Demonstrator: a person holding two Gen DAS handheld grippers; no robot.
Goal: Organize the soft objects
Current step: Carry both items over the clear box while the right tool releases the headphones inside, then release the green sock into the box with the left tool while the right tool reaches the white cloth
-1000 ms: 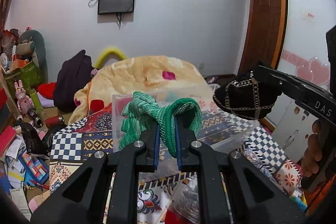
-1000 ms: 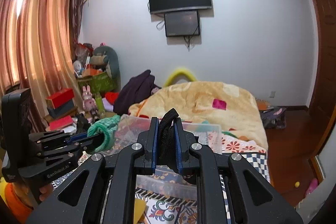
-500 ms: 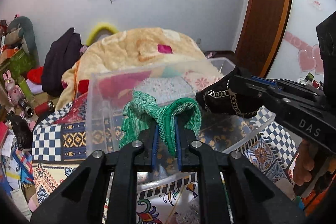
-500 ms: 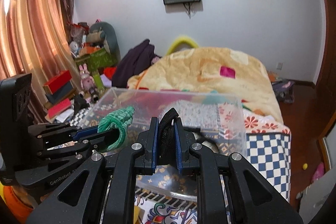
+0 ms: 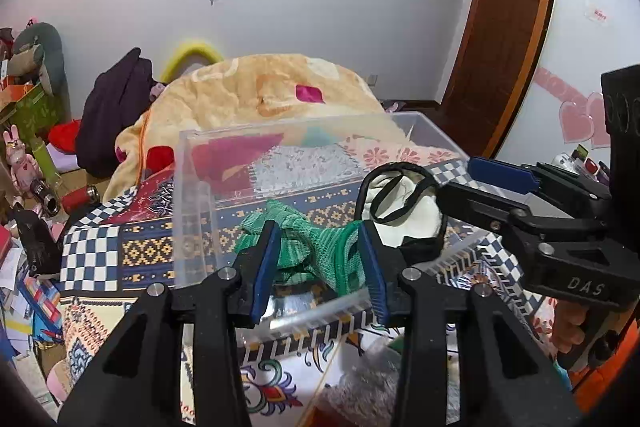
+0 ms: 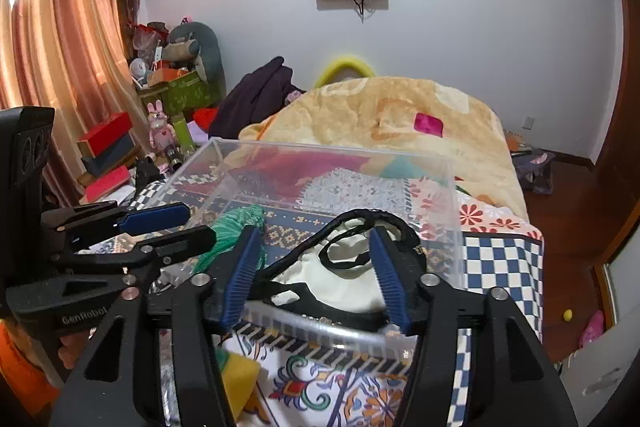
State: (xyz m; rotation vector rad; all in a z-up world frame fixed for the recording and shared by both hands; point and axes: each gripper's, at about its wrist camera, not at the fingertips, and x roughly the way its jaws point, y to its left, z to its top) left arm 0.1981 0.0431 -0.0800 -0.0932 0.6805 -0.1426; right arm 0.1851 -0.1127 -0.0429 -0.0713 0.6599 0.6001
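A clear plastic bin [image 5: 192, 187] [image 6: 456, 211] stands on the patterned bedspread. A green knit cloth [image 5: 312, 247] lies inside it between the spread fingers of my open left gripper [image 5: 318, 267]; the cloth also shows in the right wrist view [image 6: 236, 227]. A black cap with a cream lining [image 6: 340, 275] [image 5: 404, 215] lies in the bin's right side, between the spread fingers of my open right gripper [image 6: 316, 275]. Both grippers hover over the bin's near wall, side by side.
A peach blanket [image 5: 260, 95] is heaped behind the bin. A dark garment [image 5: 116, 115] and boxes and toys [image 6: 168, 87] crowd the left. A yellow sponge [image 6: 240, 379] lies below the right gripper. A wooden door [image 5: 504, 19] is at right.
Both grippers have moved down over the bin and opened. The green cloth and the black cap have dropped from the jaws into the bin.
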